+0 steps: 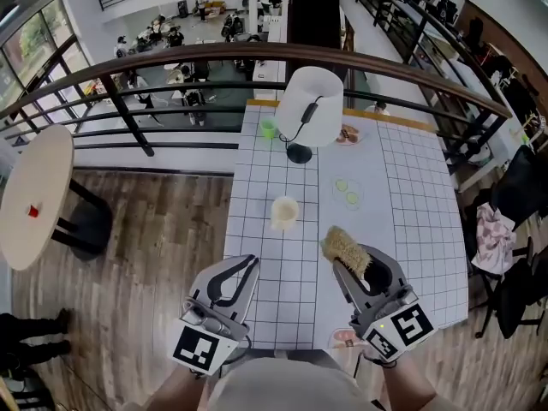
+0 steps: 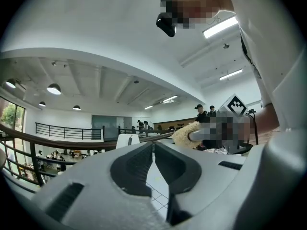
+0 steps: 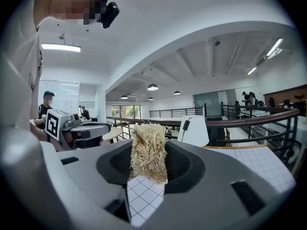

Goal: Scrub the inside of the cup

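Note:
A cream cup stands upright on the white gridded table, ahead of both grippers and apart from them. My right gripper is shut on a tan loofah scrubber, which sticks out past its tips to the right of the cup. In the right gripper view the loofah scrubber fills the gap between the jaws of the right gripper. My left gripper hovers over the table's near left part; its jaws meet with nothing between them, as the left gripper shows in its own view. Neither gripper view shows the cup.
A white lamp stands at the table's far end with a small green cup and a plate of food beside it. A glass dish with green slices lies right of the cream cup. A railing runs behind; a round table stands left.

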`<state>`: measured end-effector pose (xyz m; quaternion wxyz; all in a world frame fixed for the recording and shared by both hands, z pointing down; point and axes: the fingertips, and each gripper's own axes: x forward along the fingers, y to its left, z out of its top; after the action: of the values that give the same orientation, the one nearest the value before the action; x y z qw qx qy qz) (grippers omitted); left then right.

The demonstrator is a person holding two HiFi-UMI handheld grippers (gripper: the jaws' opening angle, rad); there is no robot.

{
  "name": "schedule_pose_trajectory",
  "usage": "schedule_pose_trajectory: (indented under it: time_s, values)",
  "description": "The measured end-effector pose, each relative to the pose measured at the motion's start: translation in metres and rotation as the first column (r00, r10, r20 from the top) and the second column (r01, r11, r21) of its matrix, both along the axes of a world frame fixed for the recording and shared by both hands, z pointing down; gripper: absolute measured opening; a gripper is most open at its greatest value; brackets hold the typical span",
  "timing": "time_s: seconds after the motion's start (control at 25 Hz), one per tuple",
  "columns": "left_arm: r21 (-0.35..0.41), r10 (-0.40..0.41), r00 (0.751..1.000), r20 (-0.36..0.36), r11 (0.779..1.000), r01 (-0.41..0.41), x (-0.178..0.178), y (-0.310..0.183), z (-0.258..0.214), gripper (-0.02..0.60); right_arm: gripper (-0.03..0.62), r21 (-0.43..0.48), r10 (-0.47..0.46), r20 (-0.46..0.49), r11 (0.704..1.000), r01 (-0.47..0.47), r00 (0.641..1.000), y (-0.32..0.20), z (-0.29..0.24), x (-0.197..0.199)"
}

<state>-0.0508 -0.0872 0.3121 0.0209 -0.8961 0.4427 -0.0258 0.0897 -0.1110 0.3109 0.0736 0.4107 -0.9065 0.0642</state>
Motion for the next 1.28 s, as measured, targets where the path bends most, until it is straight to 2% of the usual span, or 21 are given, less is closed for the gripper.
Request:
schedule_pose_trajectory:
  time_s: [0.24,0.28,0.4,0.52,0.76,0.88,1.04,1.28]
  values:
    - [-0.036,0.044,0.997,0.058,0.998,-0.042,0.011,-0.028,0.028,0.017,0.149,-0.009,-0.037,-0.053,0.999,0.036,0.998,-0.031,0.017,-0.007]
    - [-0.045,0.048,0.997,0.064,0.998,-0.045,0.012,-0.035,0.034,0.026,0.149,-0.012,-0.046,-0.062,0.999,0.045,0.997,-0.037,0.02,-0.009]
    - [-0.067,0.063,0.995,0.082,0.996,-0.058,0.018,-0.057,0.054,0.111,0.149,-0.021,-0.073,-0.079,0.997,0.072,0.994,-0.056,0.028,-0.016]
    - [-0.091,0.063,0.992,0.107,0.994,-0.053,0.019,-0.076,0.08,0.118,0.149,-0.029,-0.096,-0.09,0.995,0.093,0.991,-0.075,0.038,-0.024]
    - [-0.137,0.094,0.973,0.213,0.988,-0.066,0.027,-0.114,0.143,0.13,0.149,-0.054,-0.112,-0.099,0.993,0.107,0.989,-0.112,0.065,-0.038]
    - [-0.207,0.081,0.974,0.213,0.978,-0.036,0.028,-0.132,0.182,0.137,0.149,-0.084,-0.112,-0.098,0.991,0.104,0.989,-0.129,0.086,-0.042]
    - [-0.256,0.051,0.974,0.222,0.967,0.008,0.028,-0.151,0.227,0.135,0.149,-0.123,-0.11,-0.087,0.987,0.099,0.99,-0.152,0.107,-0.046]
    - [-0.394,0.116,0.949,0.295,0.919,0.01,0.033,-0.16,0.3,0.135,0.149,-0.157,-0.107,-0.081,0.983,0.093,0.991,-0.177,0.135,-0.05]
